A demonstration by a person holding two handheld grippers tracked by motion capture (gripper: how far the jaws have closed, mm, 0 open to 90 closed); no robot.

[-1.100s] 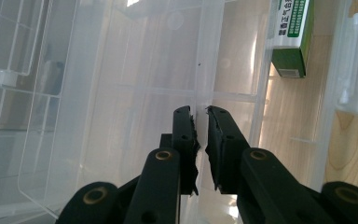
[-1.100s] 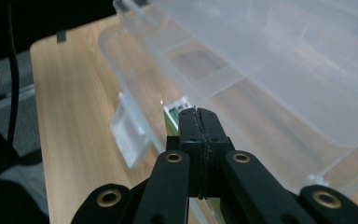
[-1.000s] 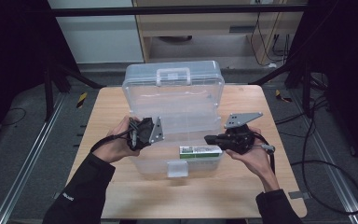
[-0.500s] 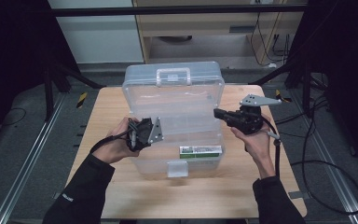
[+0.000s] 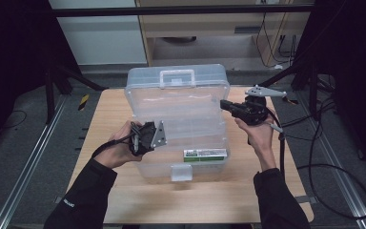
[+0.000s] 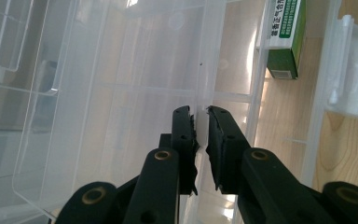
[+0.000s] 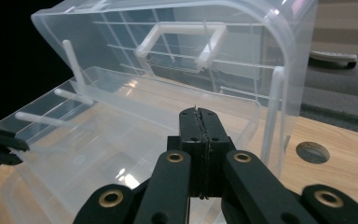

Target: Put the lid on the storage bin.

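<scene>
Lab, black frame rig [image 5: 57,76], floor cables [image 5: 333,157]

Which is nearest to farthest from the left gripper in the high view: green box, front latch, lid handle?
From the left gripper:
1. Green box, just right, in the case's front compartment.
2. Front latch, below, on the near wall.
3. Lid handle, far side, on the raised lid.

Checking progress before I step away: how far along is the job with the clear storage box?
Done: the clear box stands open, lid up, and a green carton lies inside. In hand: the left tool pinches an inner tray wall. Left: the right tool, shut and empty, probably closes the box.
</scene>
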